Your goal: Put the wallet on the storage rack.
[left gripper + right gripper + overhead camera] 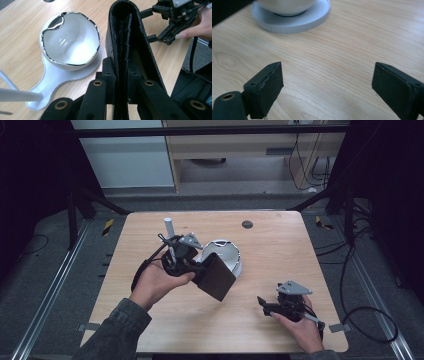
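My left gripper [199, 270] is shut on a black leather wallet [218, 279], holding it folded and tilted just above the table, right beside a white bowl [223, 251]. In the left gripper view the wallet [125, 35] stands on edge between the jaws [121, 68]. Left of it, the silver-rimmed bowl [71, 42] sits on a white paddle-shaped mat [56, 81]. My right gripper [263, 305] rests open near the front right of the table. Its own view has wide-apart jaws [327, 85] over bare wood, facing the bowl [287, 6] and the mat [292, 22].
A white rod [168, 226] stands upright behind the left gripper; in the left gripper view the rod [20, 96] lies near the mat's handle. A small dark hole [247, 224] marks the wooden table [280, 255] at the back. Floor rails and cables surround the table.
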`<state>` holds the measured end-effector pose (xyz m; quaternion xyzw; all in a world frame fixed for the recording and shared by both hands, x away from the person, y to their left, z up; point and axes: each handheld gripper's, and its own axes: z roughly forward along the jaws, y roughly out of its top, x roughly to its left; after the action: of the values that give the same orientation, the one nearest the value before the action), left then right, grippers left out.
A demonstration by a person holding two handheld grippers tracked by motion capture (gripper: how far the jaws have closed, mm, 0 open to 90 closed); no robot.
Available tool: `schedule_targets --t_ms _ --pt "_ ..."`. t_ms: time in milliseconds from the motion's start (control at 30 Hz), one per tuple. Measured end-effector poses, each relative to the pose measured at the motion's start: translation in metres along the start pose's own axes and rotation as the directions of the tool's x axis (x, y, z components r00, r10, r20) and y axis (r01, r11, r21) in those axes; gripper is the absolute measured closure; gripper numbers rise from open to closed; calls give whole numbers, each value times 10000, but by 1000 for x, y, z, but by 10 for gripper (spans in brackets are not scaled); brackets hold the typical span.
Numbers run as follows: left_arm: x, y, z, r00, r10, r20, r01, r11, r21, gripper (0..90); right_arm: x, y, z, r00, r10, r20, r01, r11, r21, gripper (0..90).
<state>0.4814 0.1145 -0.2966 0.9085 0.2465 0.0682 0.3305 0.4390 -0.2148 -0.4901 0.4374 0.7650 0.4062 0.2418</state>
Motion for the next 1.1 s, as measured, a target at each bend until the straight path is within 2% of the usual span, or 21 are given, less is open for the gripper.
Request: schedule_targets --t_ms 300,533,633,767,900,1100 --pt "3 6 -9 9997 1 -229 -1 10000 -7 811 -9 -4 6 9972 562 492 -591 9965 590 84" --pt "7 17 -17 9990 -58 -452 47 9997 -234 812 -11 -7 9 9964 578 624 -632 9941 887 85" --pt "14 24 -19 9980 -211 -594 185 9989 -437 811 -10 -7 11 9964 584 612 -642 9931 978 84" --pt "24 33 -18 9966 -302 -768 269 9987 -439 811 -10 -7 13 9966 586 587 -650 9914 1133 83" --pt "35 42 -13 9938 -618 -930 571 9970 -516 812 -11 -8 14 9966 586 576 -651 9907 1191 82" --pt "42 48 -4 9915 -709 -1092 655 9965 -521 811 -12 -8 14 9961 670 570 -736 9898 1223 82"
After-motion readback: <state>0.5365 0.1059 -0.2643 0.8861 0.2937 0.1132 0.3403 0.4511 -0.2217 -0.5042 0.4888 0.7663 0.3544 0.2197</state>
